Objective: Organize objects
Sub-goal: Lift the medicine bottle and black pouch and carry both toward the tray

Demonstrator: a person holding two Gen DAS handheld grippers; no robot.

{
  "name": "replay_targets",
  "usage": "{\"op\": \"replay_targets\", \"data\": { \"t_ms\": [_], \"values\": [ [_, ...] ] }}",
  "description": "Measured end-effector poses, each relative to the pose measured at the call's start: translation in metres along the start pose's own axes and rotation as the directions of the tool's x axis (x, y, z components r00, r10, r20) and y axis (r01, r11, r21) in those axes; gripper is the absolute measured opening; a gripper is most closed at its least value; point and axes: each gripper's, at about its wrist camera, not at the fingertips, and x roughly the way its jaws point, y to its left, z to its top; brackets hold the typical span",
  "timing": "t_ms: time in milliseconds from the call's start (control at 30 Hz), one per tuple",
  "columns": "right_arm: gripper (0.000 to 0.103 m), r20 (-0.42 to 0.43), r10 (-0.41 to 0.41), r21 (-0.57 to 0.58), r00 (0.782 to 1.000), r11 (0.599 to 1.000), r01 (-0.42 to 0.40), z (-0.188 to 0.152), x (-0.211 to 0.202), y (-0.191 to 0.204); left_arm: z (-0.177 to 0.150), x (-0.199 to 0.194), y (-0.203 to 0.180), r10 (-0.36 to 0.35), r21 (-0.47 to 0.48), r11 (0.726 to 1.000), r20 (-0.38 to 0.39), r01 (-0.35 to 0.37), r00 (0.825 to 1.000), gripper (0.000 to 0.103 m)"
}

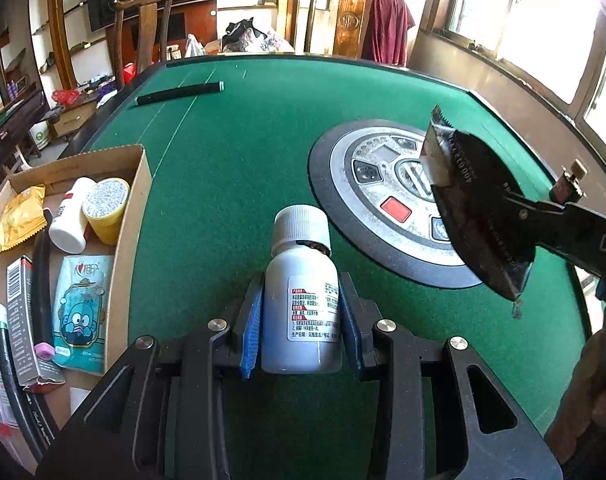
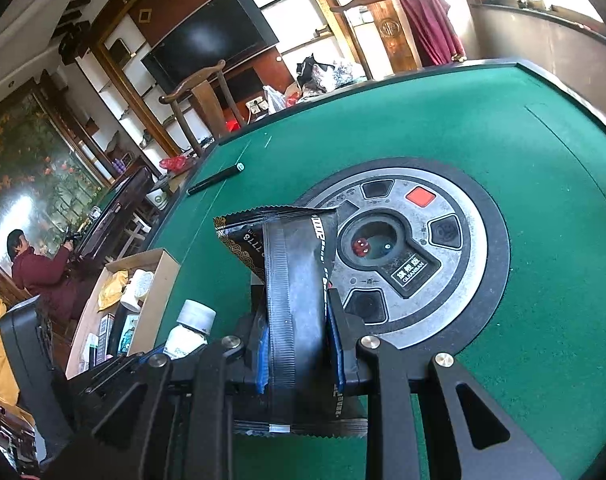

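My left gripper is shut on a white pill bottle with a ribbed white cap, held above the green table. The bottle also shows in the right wrist view. My right gripper is shut on a black foil packet with serrated ends, held above the table; the packet also shows in the left wrist view. A cardboard box at the left holds a yellow packet, a white bottle, a yellow-sided tub, a blue cartoon sachet and a grey carton.
A black pen-like tube lies at the table's far left. A round control panel with a red button sits in the table's middle. Wooden chairs stand beyond the far edge. A person in red sits at left.
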Motion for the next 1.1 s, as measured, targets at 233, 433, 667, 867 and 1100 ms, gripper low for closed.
{"op": "replay_targets", "data": {
  "t_ms": [233, 433, 667, 867, 1100],
  "values": [
    [0.023, 0.020, 0.006, -0.011, 1.000, 1.000, -0.005, 0.001, -0.005, 0.003, 0.000, -0.006, 0.005, -0.006, -0.023, 1.000, 0.013, 0.006, 1.000, 0.034],
    [0.023, 0.024, 0.019, -0.019, 1.000, 1.000, -0.018, 0.001, -0.007, 0.007, -0.003, -0.007, 0.008, -0.003, -0.035, 0.999, 0.008, 0.003, 1.000, 0.034],
    [0.023, 0.026, 0.029, -0.025, 0.999, 0.999, -0.028, 0.001, -0.009, 0.008, -0.011, -0.011, 0.005, -0.009, -0.033, 0.999, 0.006, 0.009, 1.000, 0.034],
    [0.023, 0.025, 0.031, -0.029, 0.999, 0.999, -0.031, 0.001, -0.010, 0.010, -0.020, -0.016, 0.001, -0.020, -0.034, 0.999, 0.002, 0.020, 1.000, 0.034],
    [0.023, 0.028, 0.041, -0.043, 0.999, 0.998, -0.039, -0.001, -0.013, 0.015, -0.029, -0.027, -0.006, -0.032, -0.036, 0.999, 0.004, 0.032, 0.999, 0.034]
  ]
}}
